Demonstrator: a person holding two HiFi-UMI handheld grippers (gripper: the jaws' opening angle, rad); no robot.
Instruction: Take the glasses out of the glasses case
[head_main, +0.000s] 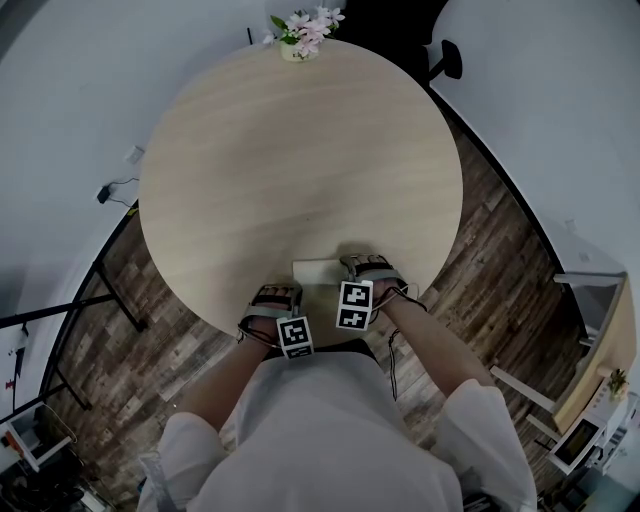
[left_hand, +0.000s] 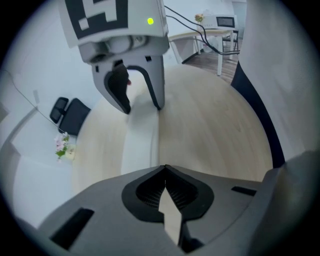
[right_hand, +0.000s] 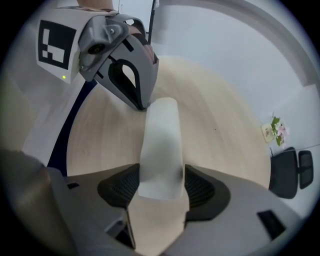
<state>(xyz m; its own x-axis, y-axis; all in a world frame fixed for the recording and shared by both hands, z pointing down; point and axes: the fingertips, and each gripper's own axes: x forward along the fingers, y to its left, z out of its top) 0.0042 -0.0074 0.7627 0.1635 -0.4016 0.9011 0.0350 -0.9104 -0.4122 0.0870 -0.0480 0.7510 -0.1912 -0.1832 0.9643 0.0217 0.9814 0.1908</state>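
- The glasses case (right_hand: 160, 135) is a plain white, long, rounded-off box. It's shut and lying flat on the light wood round counter (head_main: 280, 150), right at the edge nearest the person.
- From the head view it sits between the two grippers, and the rest of the counter is bare apart from a little flower pot (head_main: 303, 35) way over at the far rim.
- The right gripper (right_hand: 161, 187) points steeply down over one end of the case with its fingers (right_hand: 202, 190) spread wide. The case end sits right between the pads, which are tight alongside it, but I don't see them squeezing it.
- The left gripper (left_hand: 165, 170) has its fingers (left_hand: 147, 192) closed together with nothing between them.
- Its tip is down at the opposite end of the case, just beside the corner. Honestly can't tell if it's actually touching.
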